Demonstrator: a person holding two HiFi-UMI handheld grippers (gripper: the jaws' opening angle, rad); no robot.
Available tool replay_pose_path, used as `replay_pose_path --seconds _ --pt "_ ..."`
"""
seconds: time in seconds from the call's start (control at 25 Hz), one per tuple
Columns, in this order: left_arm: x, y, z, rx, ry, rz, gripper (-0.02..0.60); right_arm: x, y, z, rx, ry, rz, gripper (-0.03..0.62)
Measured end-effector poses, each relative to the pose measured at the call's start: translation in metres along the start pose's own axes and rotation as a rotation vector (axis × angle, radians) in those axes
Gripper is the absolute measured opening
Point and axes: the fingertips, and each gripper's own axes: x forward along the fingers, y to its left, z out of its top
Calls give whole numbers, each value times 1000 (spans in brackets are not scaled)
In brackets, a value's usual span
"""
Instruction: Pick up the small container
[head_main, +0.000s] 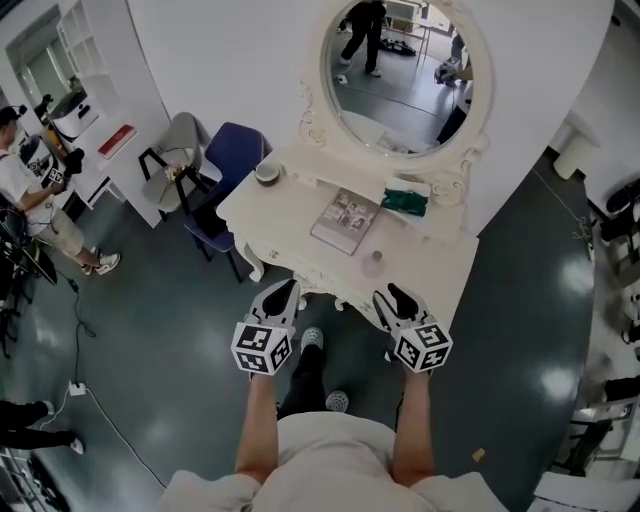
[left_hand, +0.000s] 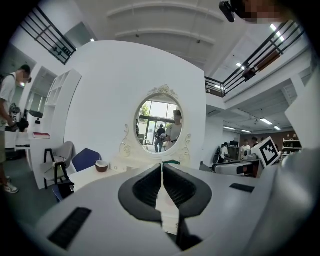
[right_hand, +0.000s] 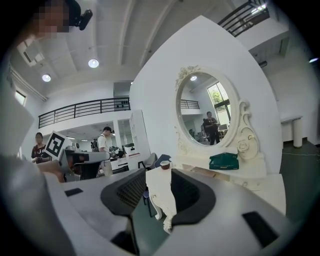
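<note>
The white dressing table looks smooth and painted, and the dark floor shines glossy.

The small container is a little pale, pinkish-white pot, seen from above as a round shape. It stands upright on the white bench, near the front edge and a little right of the middle. It sits near the closest corner of a flat book, apart from a green pouch farther back.
</note>
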Motion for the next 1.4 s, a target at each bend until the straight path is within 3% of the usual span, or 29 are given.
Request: replay_pose_path --seconds 0.28,0.72,0.96,1.16,1.28,1.4 --pt "49 14 7 1 13 -30 32 33 -34 9 -27 15 -19 166" --pt "161 20 40 23 23 -150 32 79 -96 48 -28 -46 -50 166" --pt "209 19 36 104 81 -231 31 98 -119 55 -64 -44 -63 166" --pt "230 20 23 146 130 -304 32 121 -131 27 -128 32 -48 166" --pt "239 19 13 149 157 -343 31 138 -131 -1 -115 79 -32 172" --pt "248 19 4 150 180 -378 31 149 -136 -32 -68 123 -81 173"
